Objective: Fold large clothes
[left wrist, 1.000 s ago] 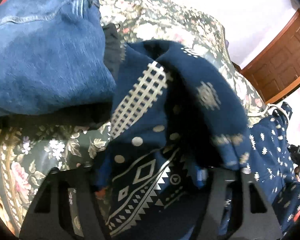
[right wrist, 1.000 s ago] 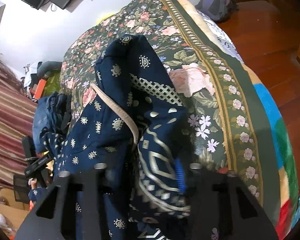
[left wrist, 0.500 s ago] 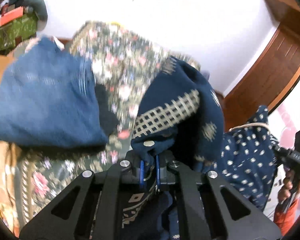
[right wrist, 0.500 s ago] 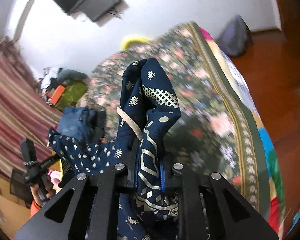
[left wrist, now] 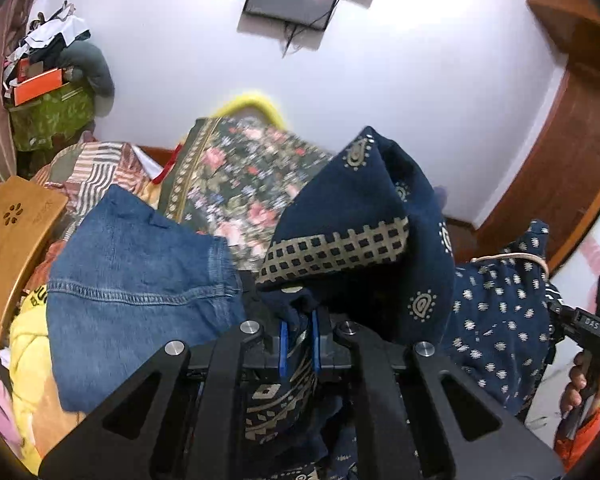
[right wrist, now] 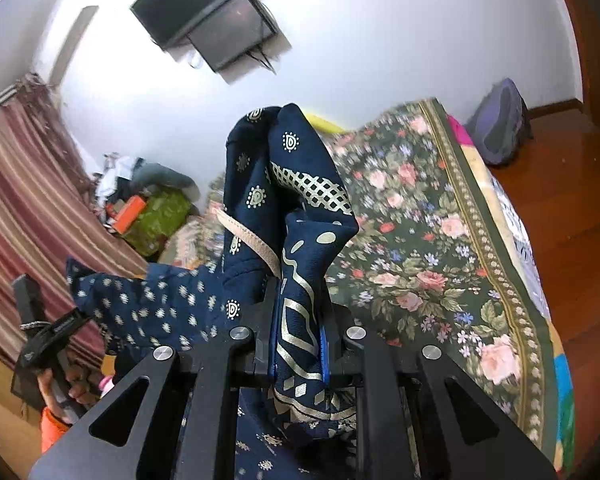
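Observation:
A navy garment with cream printed patterns [left wrist: 364, 208] hangs lifted above the bed. My left gripper [left wrist: 299, 344] is shut on a bunched edge of it, and the cloth rises in a fold above the jaws. My right gripper [right wrist: 298, 344] is shut on another part of the same garment [right wrist: 296, 200], which stands up in a tall fold with a tan strap across it. The garment spans between both grippers. The right gripper's body shows at the far right of the left wrist view [left wrist: 596, 320], the left gripper's body at the left of the right wrist view [right wrist: 44, 344].
The bed has a dark floral cover [right wrist: 440, 248]. Folded blue jeans [left wrist: 132, 288] lie on the bed at left, by a yellow cloth [left wrist: 28, 344] and a wooden panel [left wrist: 8, 240]. A backpack [right wrist: 500, 120] sits on the wooden floor. Clutter is piled by the curtain [right wrist: 148, 208].
Both grippers closed on the navy garment and lifted it up off the bed; the views now tilt up toward the wall and TV.

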